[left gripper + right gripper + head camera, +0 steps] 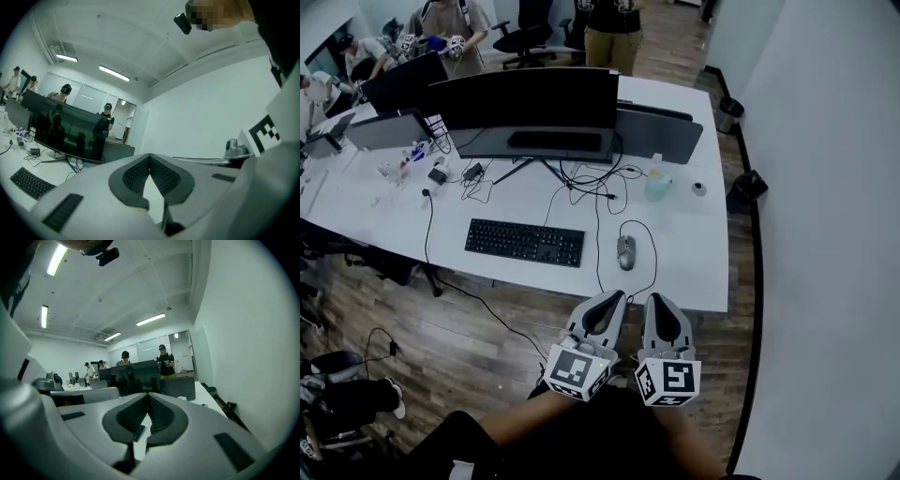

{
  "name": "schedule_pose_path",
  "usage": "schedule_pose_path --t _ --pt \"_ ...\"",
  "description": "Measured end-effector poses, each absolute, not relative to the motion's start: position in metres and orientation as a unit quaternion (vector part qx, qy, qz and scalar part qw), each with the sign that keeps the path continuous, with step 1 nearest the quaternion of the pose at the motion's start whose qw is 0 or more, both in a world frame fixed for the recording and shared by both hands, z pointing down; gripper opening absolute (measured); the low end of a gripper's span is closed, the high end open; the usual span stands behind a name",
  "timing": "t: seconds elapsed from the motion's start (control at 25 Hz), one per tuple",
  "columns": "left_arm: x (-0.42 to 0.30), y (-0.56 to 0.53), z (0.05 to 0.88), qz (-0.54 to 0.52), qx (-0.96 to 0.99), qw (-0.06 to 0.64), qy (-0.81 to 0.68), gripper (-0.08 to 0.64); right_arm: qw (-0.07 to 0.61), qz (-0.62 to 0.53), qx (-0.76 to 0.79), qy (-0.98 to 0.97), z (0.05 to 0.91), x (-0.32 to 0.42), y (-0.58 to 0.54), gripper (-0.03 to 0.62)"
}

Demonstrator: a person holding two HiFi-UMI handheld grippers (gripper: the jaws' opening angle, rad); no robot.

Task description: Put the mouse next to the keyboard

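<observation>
A grey wired mouse (625, 251) lies on the white desk (694, 272), a short way right of the black keyboard (525, 242). Both grippers hang in front of the desk's near edge, close to the person's body and side by side. The left gripper (605, 302) is shut with nothing between its jaws, which meet at the tip (149, 155). The right gripper (661, 304) is also shut and empty (147, 394). The keyboard (30, 182) shows at the lower left of the left gripper view.
A wide curved monitor (525, 98) stands behind the keyboard, with cables (600, 183), a bottle (657, 184) and small items around it. A second monitor (656, 131) sits to the right. People (614, 28) stand behind the desk. A white wall (825, 187) runs along the right.
</observation>
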State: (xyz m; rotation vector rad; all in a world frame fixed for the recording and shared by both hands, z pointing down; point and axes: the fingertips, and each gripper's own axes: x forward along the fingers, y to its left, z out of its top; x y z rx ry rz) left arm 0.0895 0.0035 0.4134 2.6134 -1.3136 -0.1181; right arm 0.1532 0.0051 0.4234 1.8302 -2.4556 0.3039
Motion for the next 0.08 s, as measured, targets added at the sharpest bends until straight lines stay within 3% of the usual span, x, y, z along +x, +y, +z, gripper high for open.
schedule_pose_path --t 0.08 --pt "0.1002 0.0169 0.4109 -0.039 0.886 0.103 -0.451 0.003 0.033 0.100 0.590 -0.800 0.4238 0.1632 0.0176 0.018"
